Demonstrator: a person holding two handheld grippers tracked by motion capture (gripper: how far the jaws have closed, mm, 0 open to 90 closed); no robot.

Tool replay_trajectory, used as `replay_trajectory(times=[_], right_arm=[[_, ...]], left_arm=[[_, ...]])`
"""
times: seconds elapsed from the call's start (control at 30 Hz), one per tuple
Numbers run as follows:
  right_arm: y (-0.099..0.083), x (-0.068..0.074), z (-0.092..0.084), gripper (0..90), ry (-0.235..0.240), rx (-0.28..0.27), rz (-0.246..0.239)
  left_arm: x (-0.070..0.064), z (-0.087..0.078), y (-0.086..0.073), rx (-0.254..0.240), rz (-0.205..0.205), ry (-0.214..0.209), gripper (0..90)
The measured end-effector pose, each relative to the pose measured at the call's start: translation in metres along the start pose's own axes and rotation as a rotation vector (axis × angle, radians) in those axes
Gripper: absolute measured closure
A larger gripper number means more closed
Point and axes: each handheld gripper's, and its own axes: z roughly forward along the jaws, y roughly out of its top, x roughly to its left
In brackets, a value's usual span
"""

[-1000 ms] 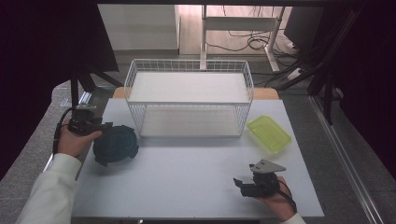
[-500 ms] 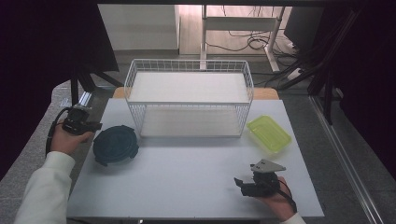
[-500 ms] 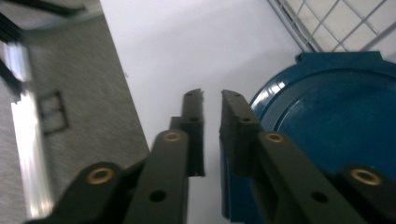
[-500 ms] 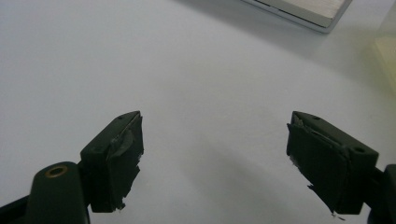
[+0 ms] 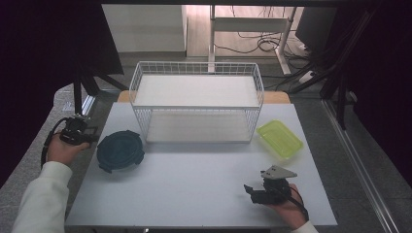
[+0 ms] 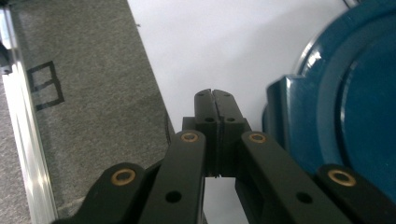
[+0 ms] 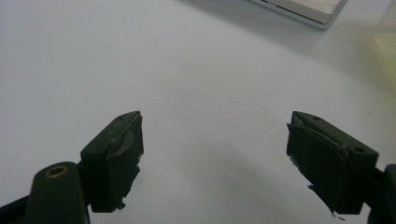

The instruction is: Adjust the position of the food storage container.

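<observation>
**Bright table, dark surround, soft close-ups**

In the high view the white table (image 5: 194,189) is evenly lit from above, while both upper corners fall into near-black. The wire basket (image 5: 197,104) casts only a faint shadow toward the camera. The picture is a little grainy. In the left gripper view the blue lid (image 6: 345,107) carries a thin white glare line along its rim, and the near links are blurred. In the right gripper view soft shadows lie under the jaws, and the far edge is out of focus.

Round dark blue plastic lid (image 5: 120,150) with concentric ridges and small side tabs, lying flat on the white table (image 5: 194,189), near its left edge, unheld, upper face up
</observation>
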Motion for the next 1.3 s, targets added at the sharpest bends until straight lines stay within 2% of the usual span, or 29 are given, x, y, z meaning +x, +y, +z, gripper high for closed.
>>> replay_trajectory(times=[0.3, 0.47, 0.6, 0.77, 0.97, 1.3], right_arm=[[0.001, 0.0, -0.003, 18.6, 0.002, -0.01, 0.002], [0.003, -0.001, -0.005, 18.8, 0.011, -0.018, 0.007], [0.004, -0.002, -0.006, 18.8, 0.011, -0.026, 0.014], [0.005, -0.002, -0.008, 18.9, 0.009, -0.034, 0.018], [0.006, -0.002, -0.008, 19.0, 0.008, -0.031, 0.018], [0.006, -0.003, -0.007, 19.0, 0.005, -0.027, 0.02]], left_arm=[[-0.01, 0.002, -0.006, 0.026, 0.034, -0.032, 90.0], [-0.011, 0.002, -0.007, 0.016, 0.012, -0.026, 90.0], [-0.014, 0.001, -0.007, 0.027, 0.02, -0.011, 90.0], [-0.016, 0.001, -0.007, 0.03, 0.031, -0.013, 90.0], [-0.021, 0.001, -0.008, 0.021, 0.065, -0.031, 90.0], [-0.038, 0.005, -0.002, 0.009, 0.138, -0.081, 90.0]])
